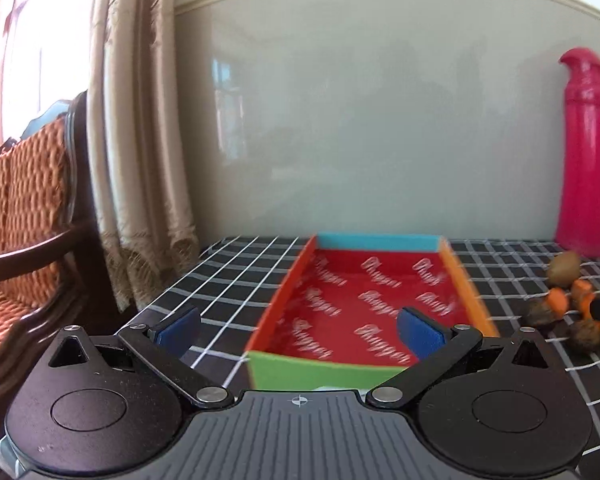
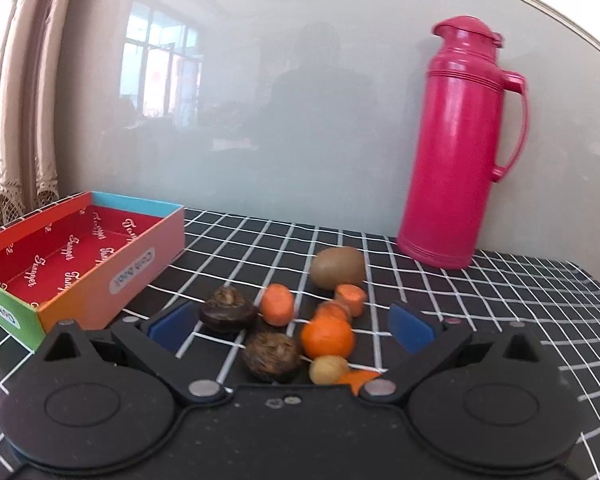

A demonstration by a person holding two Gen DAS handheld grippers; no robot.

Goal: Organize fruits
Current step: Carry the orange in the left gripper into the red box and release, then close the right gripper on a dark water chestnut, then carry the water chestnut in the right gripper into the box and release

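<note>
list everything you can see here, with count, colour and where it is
box: 1, multicoloured walls, red inside, nothing in it, left on the table
kiwi: 1, brown-green, behind the pile
carrot pieces: 2 clear, orange, mid-pile; more orange bits partly hidden
tangerine: 1, orange, front of pile
water chestnuts: 2, dark brown, left of pile
small round fruit: 1, tan, nearest
flask: 1, pink, right, by the wall
tablecloth: 1, black, white grid
chair: 1, dark wood, orange cushion, far left
curtain: beige, left
left gripper: open, over the box
right gripper: open, around the pile

Our table [image 2: 440, 280] in black check cloth

On it we see a colourful box [image 2: 148, 256], pink thermos [image 2: 456, 152], kiwi [image 2: 337, 267], tangerine [image 2: 327, 338], carrot pieces [image 2: 277, 305].
</note>
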